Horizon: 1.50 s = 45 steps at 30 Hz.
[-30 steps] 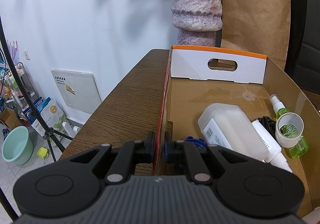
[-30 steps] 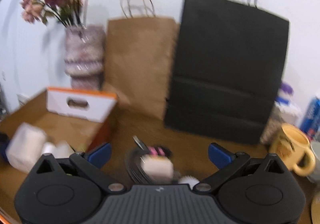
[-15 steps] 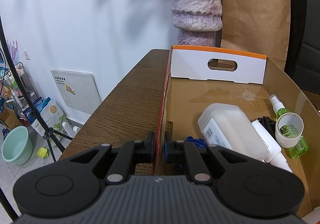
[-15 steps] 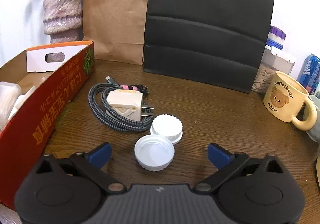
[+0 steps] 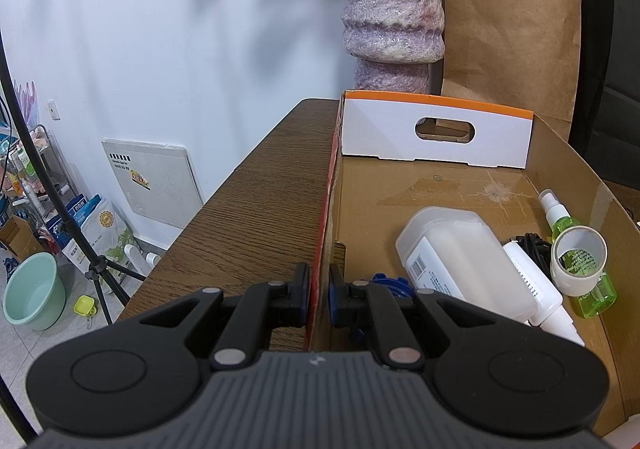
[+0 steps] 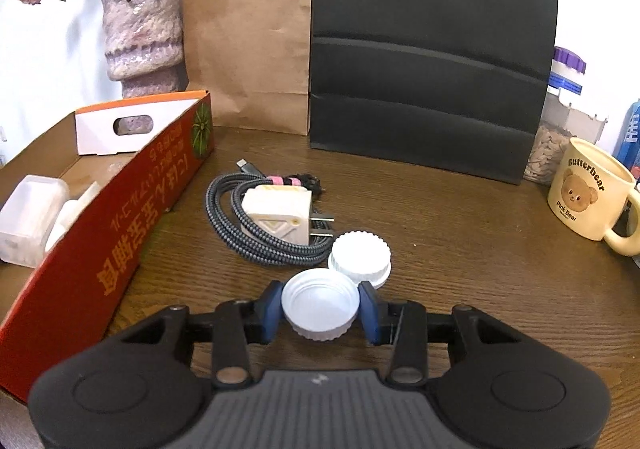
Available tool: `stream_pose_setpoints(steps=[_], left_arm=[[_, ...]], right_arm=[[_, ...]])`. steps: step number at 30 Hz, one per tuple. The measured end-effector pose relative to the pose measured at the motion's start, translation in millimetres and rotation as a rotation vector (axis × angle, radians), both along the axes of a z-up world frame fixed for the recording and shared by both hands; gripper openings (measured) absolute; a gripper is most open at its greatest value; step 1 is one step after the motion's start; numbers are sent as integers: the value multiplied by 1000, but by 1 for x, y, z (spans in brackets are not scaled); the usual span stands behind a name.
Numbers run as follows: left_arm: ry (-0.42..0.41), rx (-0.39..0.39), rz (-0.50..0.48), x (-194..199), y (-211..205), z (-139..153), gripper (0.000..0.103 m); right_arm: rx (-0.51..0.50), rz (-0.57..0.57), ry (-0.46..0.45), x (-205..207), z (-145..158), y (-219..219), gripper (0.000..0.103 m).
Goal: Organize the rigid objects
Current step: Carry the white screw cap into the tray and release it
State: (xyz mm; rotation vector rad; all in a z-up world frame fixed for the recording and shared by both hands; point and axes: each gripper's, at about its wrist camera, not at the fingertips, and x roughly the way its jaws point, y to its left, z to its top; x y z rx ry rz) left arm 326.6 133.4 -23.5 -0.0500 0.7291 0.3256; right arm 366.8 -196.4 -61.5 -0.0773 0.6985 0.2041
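Right tongs closing around upturned white lid on table, pads touching its sides; second lid just behind. Left tongs clamped on cardboard box wall. Charger and cable beside box.

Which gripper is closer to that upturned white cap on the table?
Right. The right gripper is closing around the open white cap; the left gripper clamps the cardboard box wall.
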Motion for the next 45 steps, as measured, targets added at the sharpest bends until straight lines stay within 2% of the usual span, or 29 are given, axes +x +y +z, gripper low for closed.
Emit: stream_pose_setpoints(steps=[13, 19, 26, 30, 34, 45], left_arm=[[0, -1, 0, 0, 0, 0, 10], [0, 0, 0, 0, 0, 0, 10], [0, 0, 0, 0, 0, 0, 10], [0, -1, 0, 0, 0, 0, 10], [0, 0, 0, 0, 0, 0, 10], [0, 0, 0, -1, 0, 0, 10]], right_arm=[[5, 41, -122, -11, 38, 10, 39], [36, 115, -191, -12, 63, 37, 39], [52, 223, -250, -6, 81, 89, 39], [76, 285, -263, -3, 89, 119, 39], [87, 294, -254, 2, 92, 144, 39], [82, 368, -173, 12, 73, 179, 39]])
